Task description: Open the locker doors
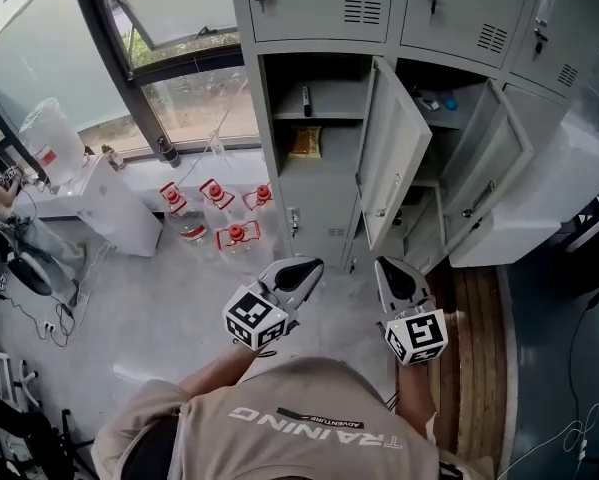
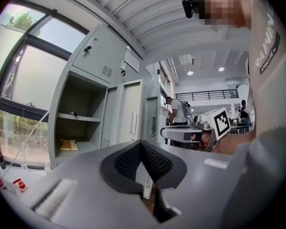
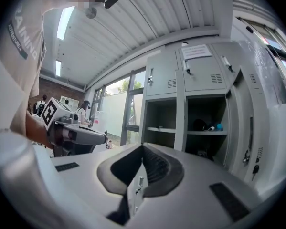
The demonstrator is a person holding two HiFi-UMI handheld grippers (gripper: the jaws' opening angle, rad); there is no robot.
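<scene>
The grey lockers (image 1: pixel 324 183) stand ahead of me. Two lower doors hang open: the left door (image 1: pixel 389 158) and the right door (image 1: pixel 489 168). The upper doors (image 1: pixel 324 3) are closed. My left gripper (image 1: pixel 309 266) and right gripper (image 1: pixel 392 268) are held side by side low in front of the lockers, apart from them, both shut on nothing. The left gripper view has its pads (image 2: pixel 128 161) together, the open left compartment (image 2: pixel 80 123) beyond. In the right gripper view the pads (image 3: pixel 154 166) meet, with both open compartments (image 3: pixel 207 128) behind.
A yellowish packet (image 1: pixel 304 141) lies on the left locker's shelf and a blue item (image 1: pixel 449 103) in the right one. Several red-capped water bottles (image 1: pixel 219 218) sit on the floor left of the lockers, beside a white box (image 1: pixel 119 208). A large white unit (image 1: pixel 549 198) stands right.
</scene>
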